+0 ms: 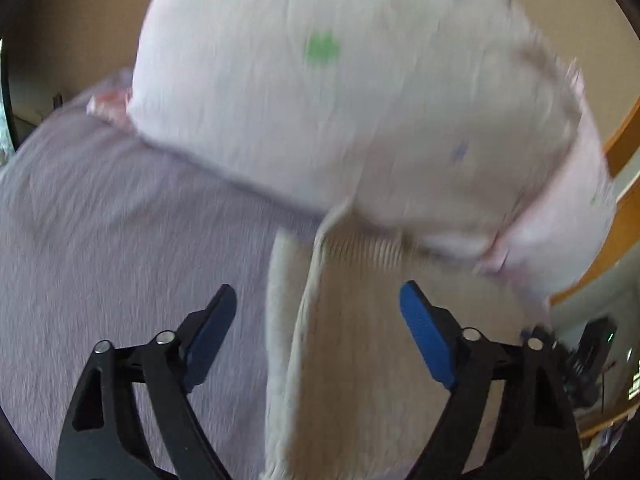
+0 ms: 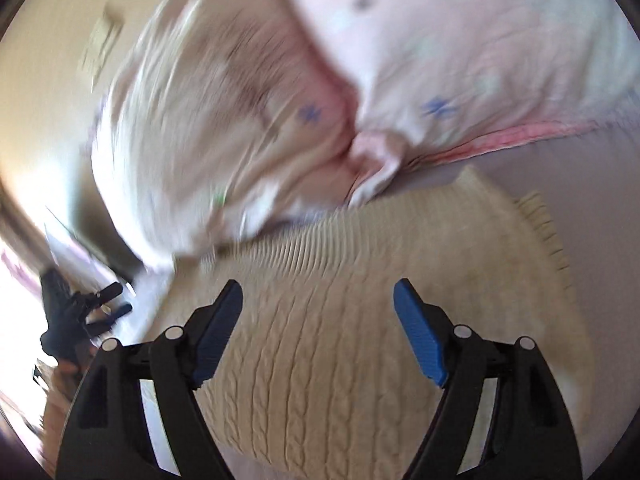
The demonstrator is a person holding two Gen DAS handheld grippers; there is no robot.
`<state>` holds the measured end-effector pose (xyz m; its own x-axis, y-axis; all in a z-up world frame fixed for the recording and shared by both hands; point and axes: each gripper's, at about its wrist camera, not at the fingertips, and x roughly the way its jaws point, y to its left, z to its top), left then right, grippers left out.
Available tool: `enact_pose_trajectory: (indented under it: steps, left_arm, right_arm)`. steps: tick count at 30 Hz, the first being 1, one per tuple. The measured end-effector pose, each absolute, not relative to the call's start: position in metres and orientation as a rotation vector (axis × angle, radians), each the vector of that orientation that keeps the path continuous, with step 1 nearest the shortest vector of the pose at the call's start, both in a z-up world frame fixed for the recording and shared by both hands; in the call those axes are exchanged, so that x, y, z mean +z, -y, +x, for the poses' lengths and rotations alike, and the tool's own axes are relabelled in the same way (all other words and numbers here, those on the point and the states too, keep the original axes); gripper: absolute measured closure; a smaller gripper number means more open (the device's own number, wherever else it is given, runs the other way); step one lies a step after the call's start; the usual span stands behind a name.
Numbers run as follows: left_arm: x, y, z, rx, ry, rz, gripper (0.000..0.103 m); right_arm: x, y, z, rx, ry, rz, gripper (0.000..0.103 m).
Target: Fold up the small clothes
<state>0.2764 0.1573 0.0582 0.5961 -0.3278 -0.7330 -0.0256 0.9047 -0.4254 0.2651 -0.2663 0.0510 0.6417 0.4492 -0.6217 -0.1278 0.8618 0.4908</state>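
The way ahead of both wide-spread grippers is blocked by a pale pink cotton garment with small printed flowers (image 1: 360,112) (image 2: 460,60), blurred, bunched above a cream cable-knit sweater (image 2: 340,340) (image 1: 360,360). Open lilac bedcover (image 1: 120,240) is left to one side; an orange wooden frame (image 1: 624,216) bounds the other.

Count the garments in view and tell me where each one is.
2. The pink printed garment is blurred, seemingly mid-air, above the lilac bedspread. The cream cable-knit sweater lies flat below both open grippers. Others may be hidden underneath.
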Motion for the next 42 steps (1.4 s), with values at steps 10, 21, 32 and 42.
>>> enact_pose_trajectory:
  steps: [10,21,32,42]
  left_arm:
    - [0.019,-0.145,0.266,-0.213,-1.018,-0.484,0.076]
    - [0.126,-0.049,0.267,-0.434,-0.884,-0.546,0.090]
    - [0.066,0.227,0.298,-0.721,-1.147,-0.392,0.088]
    - [0.143,0.126,0.251,-0.794,-0.791,-0.398,0.015]
  right_arm:
    - [0.033,0.237,0.241,0.324,-0.899,0.298,0.017]
    - [0.063,0.338,0.175,0.382,-0.738,0.556,0.017]
    - [0.038,0.428,0.130,0.224,-0.700,0.760,0.017]
    - [0.063,0.394,0.165,0.324,-0.719,0.636,0.027]
